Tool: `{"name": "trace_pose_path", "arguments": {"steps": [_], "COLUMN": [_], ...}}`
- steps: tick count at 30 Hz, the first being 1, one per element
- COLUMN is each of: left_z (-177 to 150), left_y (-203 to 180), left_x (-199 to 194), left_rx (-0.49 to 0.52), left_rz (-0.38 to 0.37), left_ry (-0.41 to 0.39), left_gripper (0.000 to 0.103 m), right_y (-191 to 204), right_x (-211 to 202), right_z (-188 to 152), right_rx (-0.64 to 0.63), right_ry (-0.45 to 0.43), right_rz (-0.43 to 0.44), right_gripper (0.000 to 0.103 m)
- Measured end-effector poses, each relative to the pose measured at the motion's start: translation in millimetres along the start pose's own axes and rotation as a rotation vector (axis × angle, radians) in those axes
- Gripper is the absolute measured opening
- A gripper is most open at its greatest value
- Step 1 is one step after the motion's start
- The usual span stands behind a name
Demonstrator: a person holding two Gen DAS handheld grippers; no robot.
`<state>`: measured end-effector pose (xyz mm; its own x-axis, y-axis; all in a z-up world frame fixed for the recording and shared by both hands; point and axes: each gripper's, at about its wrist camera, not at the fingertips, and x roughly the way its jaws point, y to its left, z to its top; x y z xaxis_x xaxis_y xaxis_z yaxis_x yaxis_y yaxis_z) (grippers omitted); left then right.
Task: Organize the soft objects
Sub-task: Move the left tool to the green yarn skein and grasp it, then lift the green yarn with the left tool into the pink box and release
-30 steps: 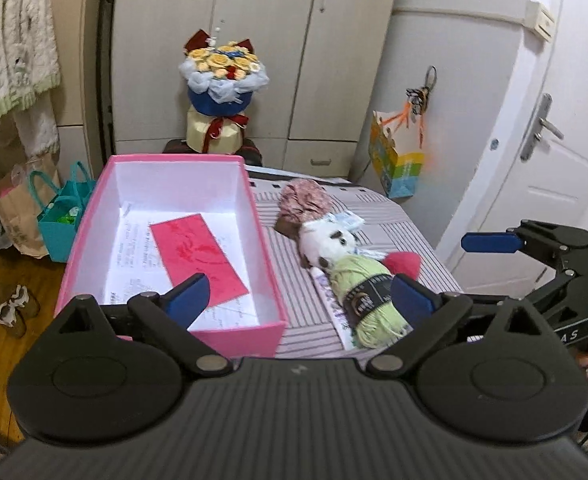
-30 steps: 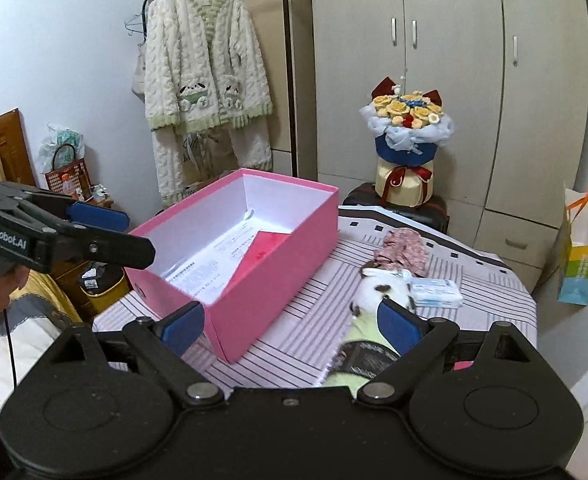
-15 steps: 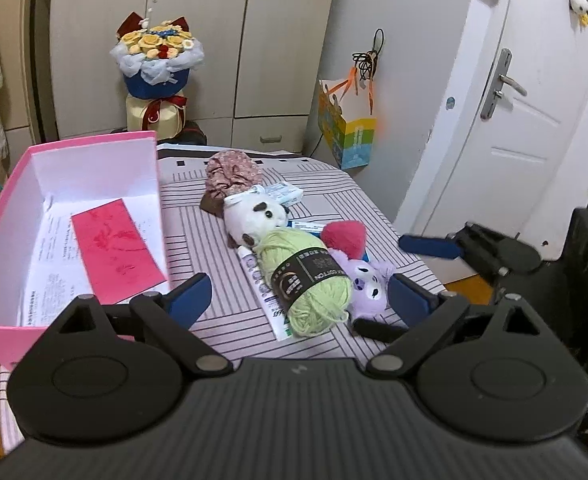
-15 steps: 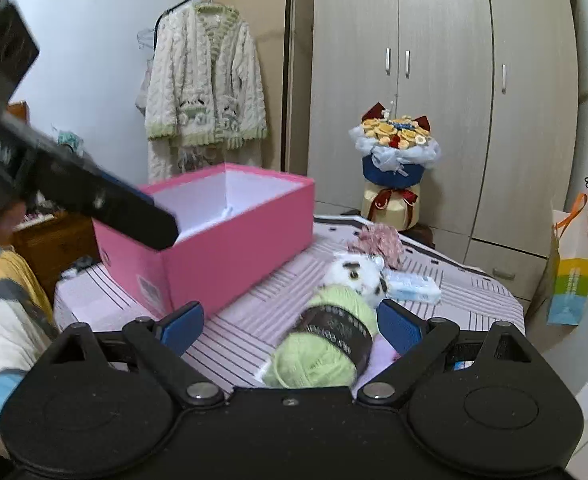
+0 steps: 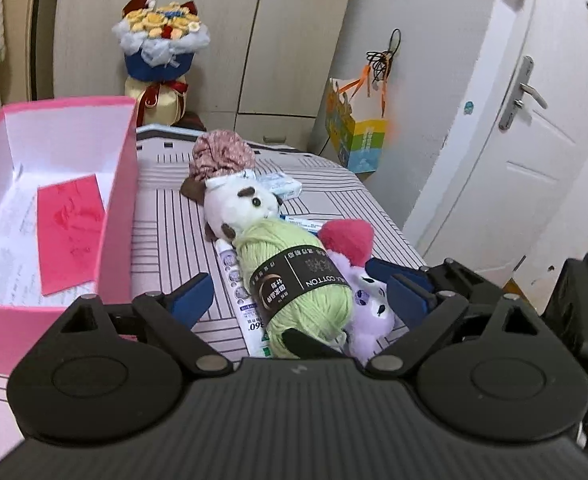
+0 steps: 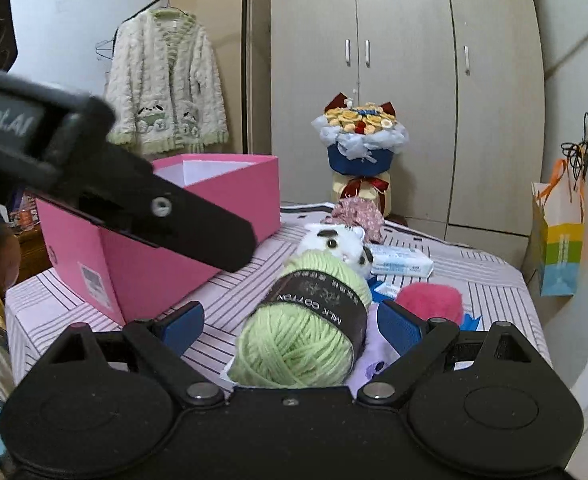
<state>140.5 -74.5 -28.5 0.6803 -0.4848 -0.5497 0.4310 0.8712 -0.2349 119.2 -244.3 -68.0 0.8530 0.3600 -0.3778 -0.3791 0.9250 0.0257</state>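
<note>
Green yarn skein [image 6: 306,320] sits on the striped table beside the pink box [image 6: 182,256], between the spread, empty jaws of both the right gripper [image 6: 290,326] and left gripper [image 5: 300,294]. Looks light and squishy; I'd pinch across its paper band.

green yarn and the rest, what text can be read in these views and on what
"MILK COTTON": dark band on the green yarn.
"360": white tube beside the yarn.
"Robot.AI": partly cut off, on the left tool's arm.
Tissue pack, pink box's sticker, papers in it: unreadable.
</note>
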Motion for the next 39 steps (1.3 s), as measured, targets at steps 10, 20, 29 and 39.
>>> {"name": "trace_pose_path", "arguments": {"steps": [10,20,29,39], "left_z": [-10.8,-22.7,-29.6,-28.7], "left_y": [6.1,18.1,25.4,11.8], "left_x": [24.5,57.1,63.0,47.0], "left_rx": [-0.048,-0.123,-0.153,-0.112], "left_rz": [-0.043,-0.034,-0.100,-0.074], "left_ry": [-0.058,0.002,-0.001,-0.014], "left_gripper": [0.075,0.069,0.058,0.058], "right_y": [8.8,17.4,15.4,31.8], "right_x": [14.8,27.4,32.0,17.4], "right_z": [-12.4,-21.3,-23.0,-23.8], "right_rx": [-0.056,-0.098,-0.061,-0.078], "right_ry": [0.022,0.073,0.055,0.016], "right_rz": [-0.043,-0.105,-0.127,-0.142], "right_gripper": [0.087,0.083,0.072,0.066]}}
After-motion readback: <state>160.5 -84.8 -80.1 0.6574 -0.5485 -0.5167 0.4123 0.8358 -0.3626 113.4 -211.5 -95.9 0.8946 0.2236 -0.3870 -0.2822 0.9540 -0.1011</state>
